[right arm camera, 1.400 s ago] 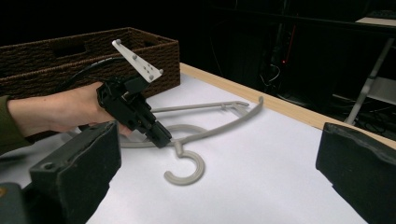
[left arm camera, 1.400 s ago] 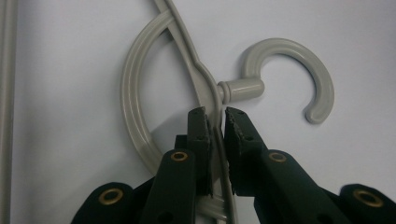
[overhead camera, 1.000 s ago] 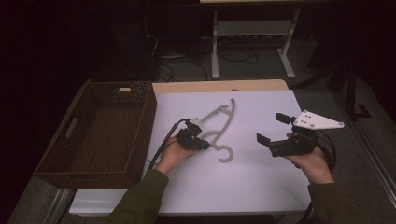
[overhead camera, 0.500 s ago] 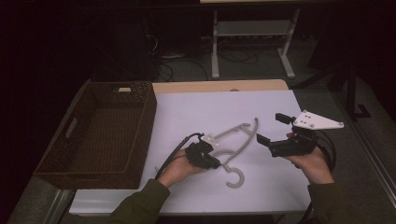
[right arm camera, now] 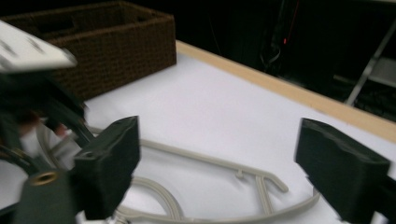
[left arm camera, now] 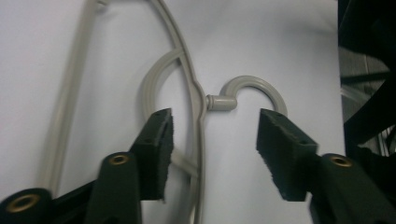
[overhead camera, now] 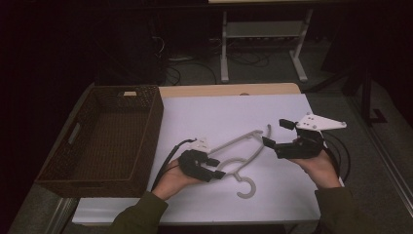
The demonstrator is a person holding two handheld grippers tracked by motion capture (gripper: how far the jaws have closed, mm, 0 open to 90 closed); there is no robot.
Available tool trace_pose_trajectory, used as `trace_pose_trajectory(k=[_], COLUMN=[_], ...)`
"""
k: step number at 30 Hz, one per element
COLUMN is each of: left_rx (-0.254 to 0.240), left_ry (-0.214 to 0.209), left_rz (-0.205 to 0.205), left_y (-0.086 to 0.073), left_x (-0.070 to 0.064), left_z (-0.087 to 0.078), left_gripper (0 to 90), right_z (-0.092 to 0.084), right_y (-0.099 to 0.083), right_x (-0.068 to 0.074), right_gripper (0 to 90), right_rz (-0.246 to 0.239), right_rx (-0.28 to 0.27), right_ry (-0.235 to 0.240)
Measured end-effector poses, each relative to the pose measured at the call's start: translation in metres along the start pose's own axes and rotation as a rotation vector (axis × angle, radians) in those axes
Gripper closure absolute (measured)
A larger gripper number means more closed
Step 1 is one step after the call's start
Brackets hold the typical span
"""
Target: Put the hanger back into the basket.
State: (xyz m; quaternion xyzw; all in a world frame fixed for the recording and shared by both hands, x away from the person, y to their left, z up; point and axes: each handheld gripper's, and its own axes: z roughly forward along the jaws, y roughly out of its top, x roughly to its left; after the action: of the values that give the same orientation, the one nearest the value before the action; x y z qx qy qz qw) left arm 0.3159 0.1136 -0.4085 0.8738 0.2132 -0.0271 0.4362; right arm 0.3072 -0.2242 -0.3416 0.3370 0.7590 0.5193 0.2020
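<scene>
Two handheld black two-jaw grippers over a white-covered table (overhead camera: 204, 112). One pale grey plastic clothes hanger (overhead camera: 242, 146) lies flat on the white surface between them, hook end toward the person, long arm running up toward the right gripper.

Left gripper (overhead camera: 217, 168): jaws have just been opening, now parted, pads clear of the plastic. In the left gripper view the hanger's neck and shoulder bar (left arm camera: 198, 105) sit in the gap between the two pads, nothing pressed; the curved hook (left arm camera: 254, 88) is just beyond the far pad.

Right gripper (overhead camera: 277, 134): jaws wide apart, have just been closing a little, nothing gripped. In the right gripper view the hanger (right arm camera: 224, 165) lies on the table below and beyond the spread pads, not touching them.

Dark brown woven wicker basket (overhead camera: 146, 105) stands at the table's left edge, well apart from the hanger.
</scene>
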Motion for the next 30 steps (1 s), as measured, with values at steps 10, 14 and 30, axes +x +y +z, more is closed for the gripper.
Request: trace_pose_trajectory(k=[10, 14, 30], left_rx=[-0.126, -0.149, -0.185], left_ry=[0.099, 0.126, 0.155], left_rz=[-0.017, -0.02, -0.064], left_y=[-0.027, -0.036, -0.054], left_x=[-0.007, -0.012, -0.011], left_z=[-0.046, -0.054, -0.065], left_gripper=[20.6, 14.1, 8.5], right_z=[0.039, 0.055, 0.111], right_y=[-0.007, -0.01, -0.045], right_x=[-0.015, -0.022, -0.04], right_gripper=[62.9, 79.6, 89.8], right_rz=[0.02, 0.02, 0.014], right_rx=[0.164, 0.217, 0.497], right_ry=[0.005, -0.005, -0.048])
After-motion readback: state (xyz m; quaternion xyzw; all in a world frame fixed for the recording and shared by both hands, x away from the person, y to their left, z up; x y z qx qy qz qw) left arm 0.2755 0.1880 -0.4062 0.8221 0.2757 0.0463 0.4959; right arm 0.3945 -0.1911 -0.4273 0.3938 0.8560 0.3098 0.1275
